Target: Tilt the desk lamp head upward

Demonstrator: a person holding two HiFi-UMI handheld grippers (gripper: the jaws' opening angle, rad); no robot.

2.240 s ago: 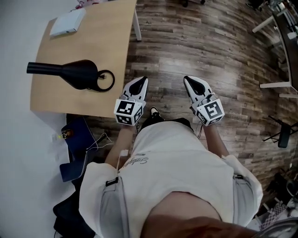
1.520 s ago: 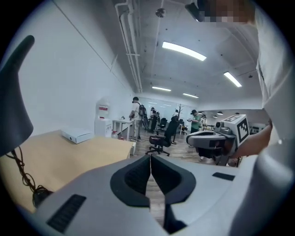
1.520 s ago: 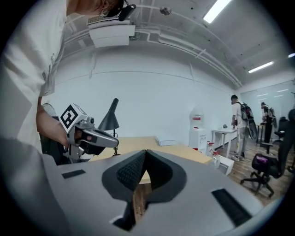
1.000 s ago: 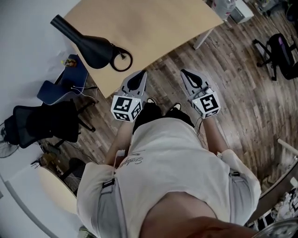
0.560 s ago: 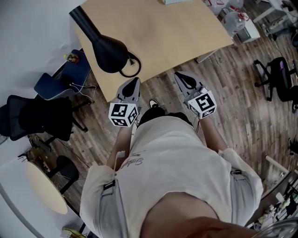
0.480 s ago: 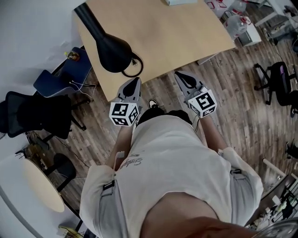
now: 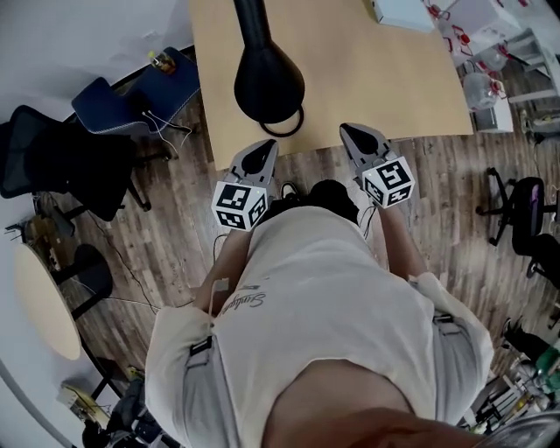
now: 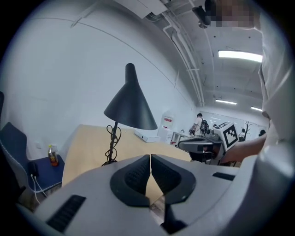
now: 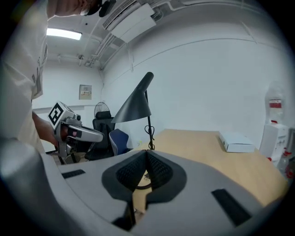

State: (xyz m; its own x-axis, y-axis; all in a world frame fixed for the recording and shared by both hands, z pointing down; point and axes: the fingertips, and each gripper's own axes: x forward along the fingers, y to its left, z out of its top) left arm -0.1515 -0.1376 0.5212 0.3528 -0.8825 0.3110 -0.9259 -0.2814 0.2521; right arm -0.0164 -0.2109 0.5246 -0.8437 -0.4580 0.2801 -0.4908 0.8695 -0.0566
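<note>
A black desk lamp stands on the wooden desk, near its front edge, with its round base under the cone shade. The shade points down and the cord is wound round the stem. My left gripper hovers just off the desk edge, below the base, jaws pressed together and empty. My right gripper is held to the right of the base, also shut and empty. In the right gripper view the lamp stands ahead, slightly left of the jaws.
A white box lies at the desk's far right, and it shows as the white box in the right gripper view. A blue chair and a black office chair stand left of the desk. A round table is at lower left.
The person has turned and stepped up to face the desk. The lamp has swung from the upper left to straight ahead between the grippers. Both grippers stayed shut.
</note>
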